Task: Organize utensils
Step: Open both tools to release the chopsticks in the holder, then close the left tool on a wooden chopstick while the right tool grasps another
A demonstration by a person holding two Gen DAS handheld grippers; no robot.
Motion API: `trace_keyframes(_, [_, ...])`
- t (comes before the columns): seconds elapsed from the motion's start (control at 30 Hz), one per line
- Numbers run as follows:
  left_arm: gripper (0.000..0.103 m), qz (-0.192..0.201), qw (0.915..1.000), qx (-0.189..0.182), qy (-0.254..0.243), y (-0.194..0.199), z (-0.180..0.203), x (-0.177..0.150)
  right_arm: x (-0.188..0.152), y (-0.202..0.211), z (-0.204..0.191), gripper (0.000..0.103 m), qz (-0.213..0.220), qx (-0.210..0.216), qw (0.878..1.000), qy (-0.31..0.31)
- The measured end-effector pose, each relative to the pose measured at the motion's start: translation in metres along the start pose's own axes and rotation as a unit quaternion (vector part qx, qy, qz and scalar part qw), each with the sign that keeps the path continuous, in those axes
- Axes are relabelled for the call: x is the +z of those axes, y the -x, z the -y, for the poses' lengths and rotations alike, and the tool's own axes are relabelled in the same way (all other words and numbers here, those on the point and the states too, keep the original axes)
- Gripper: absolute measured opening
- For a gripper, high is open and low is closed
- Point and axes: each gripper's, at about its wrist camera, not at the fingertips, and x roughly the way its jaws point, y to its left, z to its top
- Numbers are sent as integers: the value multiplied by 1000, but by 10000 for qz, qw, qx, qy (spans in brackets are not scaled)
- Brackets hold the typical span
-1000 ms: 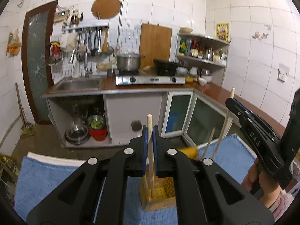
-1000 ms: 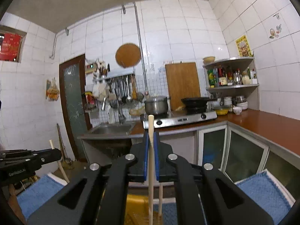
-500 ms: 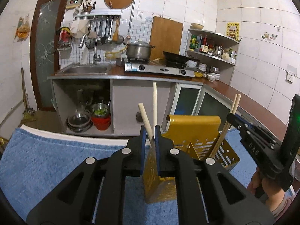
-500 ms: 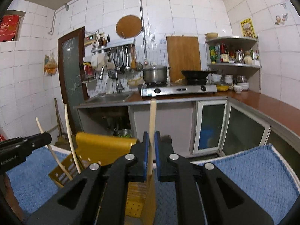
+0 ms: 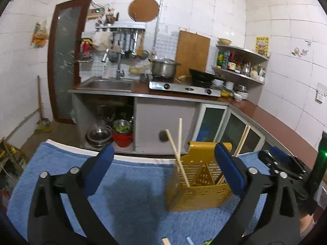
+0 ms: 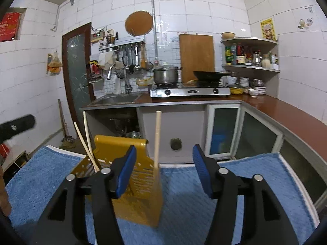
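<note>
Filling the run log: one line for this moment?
left gripper: open | right gripper: open | chopsticks: in yellow utensil holder | blue towel: underneath

chopsticks [image 5: 177,149] stand in the holder [image 5: 201,192] on the towel [image 5: 130,196] (counter [image 5: 184,97] and sink [image 5: 106,84] behind).

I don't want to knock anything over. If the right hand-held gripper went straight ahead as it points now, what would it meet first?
Most likely the lone chopstick standing at the near corner of the yellow utensil holder. It sits between the open fingers of the right hand-held gripper, though depth is hard to judge.
</note>
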Motion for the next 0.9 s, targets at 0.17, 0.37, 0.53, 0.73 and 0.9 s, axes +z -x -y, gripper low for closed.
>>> trace_keyframes(0.17, [98,-289,9994,76,160,11,-16,-19,-12,19,10,64,-171,-216,9996,-78])
trace_keyframes(0.37, [98,-628,9975,241,233,9,-27,-57,-42,25,17,64,-463,-362,9980,-226])
trace_keyframes(0.53, [98,-937,9950,332,93,1,-25,-89,-74,23,16,64,-834,-469,9950,-292])
trace_keyframes(0.73, [98,-1355,9901,326,170,-9,-23,-121,-108,15,16,64,-1279,-586,9896,-290])
trace_keyframes(0.9, [93,-1764,9837,339,122,-19,-19,-141,-131,9,18,64,-1629,-707,9834,-369])
